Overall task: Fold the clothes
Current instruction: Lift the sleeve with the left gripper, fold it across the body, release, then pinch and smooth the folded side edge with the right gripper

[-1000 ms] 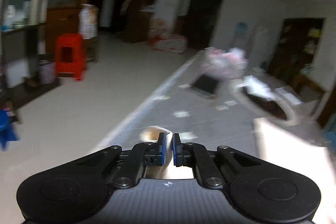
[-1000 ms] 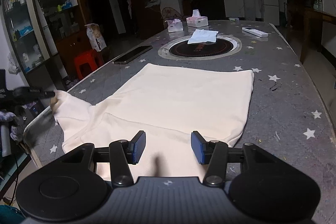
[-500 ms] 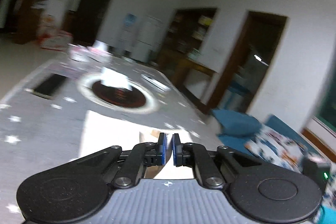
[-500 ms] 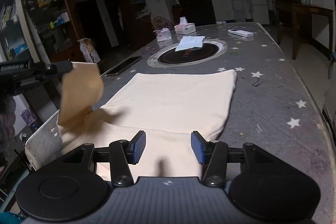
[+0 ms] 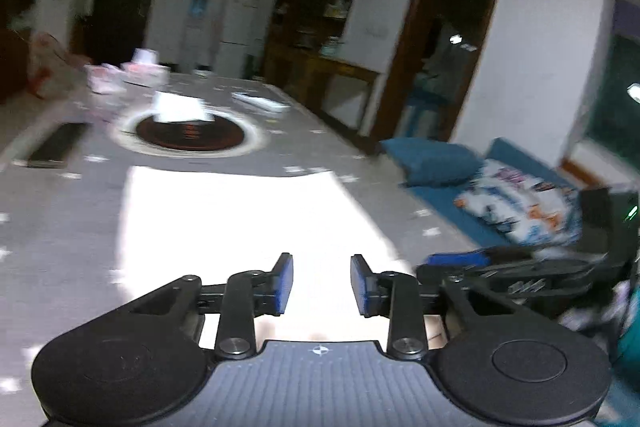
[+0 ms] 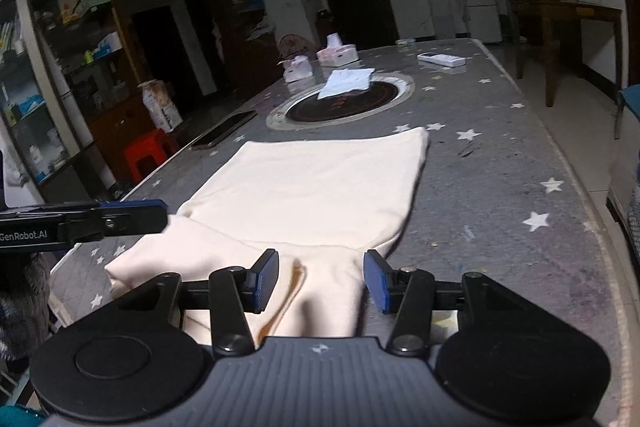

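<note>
Cream garment point(image 6: 320, 187) runs long toward 12 o'clock from your right gripper point(image 6: 320, 281), jaws apart, empty; left gripper point(image 5: 321, 285) is opening, nothing between.

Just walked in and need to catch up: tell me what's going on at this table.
A person with a handheld gripper in each hand is folding a cream garment spread on the star-patterned table. The left gripper is opening above the cloth, nothing between its pads. The right gripper hovers open over the near edge, gripping nothing.
</note>
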The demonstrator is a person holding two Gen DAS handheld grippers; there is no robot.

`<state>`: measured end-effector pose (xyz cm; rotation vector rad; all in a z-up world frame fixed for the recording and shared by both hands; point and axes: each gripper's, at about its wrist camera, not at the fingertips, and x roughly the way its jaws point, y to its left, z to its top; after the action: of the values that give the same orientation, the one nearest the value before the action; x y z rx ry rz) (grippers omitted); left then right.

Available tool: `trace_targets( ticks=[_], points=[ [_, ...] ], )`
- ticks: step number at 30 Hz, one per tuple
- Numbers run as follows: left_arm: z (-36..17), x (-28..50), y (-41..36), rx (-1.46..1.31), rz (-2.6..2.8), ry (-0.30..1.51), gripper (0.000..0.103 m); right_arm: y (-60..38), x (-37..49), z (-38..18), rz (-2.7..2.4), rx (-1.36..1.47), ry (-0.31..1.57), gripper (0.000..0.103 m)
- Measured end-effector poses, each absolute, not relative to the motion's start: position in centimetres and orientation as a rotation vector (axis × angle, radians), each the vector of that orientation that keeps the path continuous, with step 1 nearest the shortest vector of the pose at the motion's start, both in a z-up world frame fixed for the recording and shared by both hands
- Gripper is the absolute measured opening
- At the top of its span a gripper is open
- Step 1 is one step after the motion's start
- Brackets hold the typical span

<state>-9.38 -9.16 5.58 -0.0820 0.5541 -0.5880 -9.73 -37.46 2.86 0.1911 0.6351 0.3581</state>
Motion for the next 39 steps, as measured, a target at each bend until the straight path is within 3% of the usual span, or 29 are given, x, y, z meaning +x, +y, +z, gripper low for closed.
trace_targets(
  ticks=[8,12,18,21,26,30,39],
  points=[
    [3.7,-11.7,-2.4,-0.034,-0.378,0.631,0.035,-34.6,-8.7,1.9,0.437,0.152,0.69,0.047],
    [3.3,-12.4,-1.5,-0.024,-0.372,0.635,0.042,-34.0,-8.1,1.4,0.43,0.133,0.713,0.045],
    [2.1,-12.6,-1.3,0.023,-0.407,0.651,0.042,-33.1,-7.4,0.8,0.419,0.092,0.739,0.032],
    [1.9,-12.7,-1.2,0.024,-0.412,0.645,0.04,-32.7,-7.3,0.9,0.41,0.069,0.742,0.017],
    [1.6,-12.8,-1.3,0.037,-0.419,0.626,0.022,-32.3,-7.4,1.6,0.405,0.035,0.726,0.007],
    [1.6,-13.2,-1.8,0.078,-0.41,0.593,0.007,-31.7,-7.9,3.5,0.415,0.002,0.669,0.006],
    [2.5,-14.1,-1.3,0.101,-0.398,0.555,0.004,-31.0,-9.2,8.1,0.423,-0.038,0.551,0.006]
  ],
)
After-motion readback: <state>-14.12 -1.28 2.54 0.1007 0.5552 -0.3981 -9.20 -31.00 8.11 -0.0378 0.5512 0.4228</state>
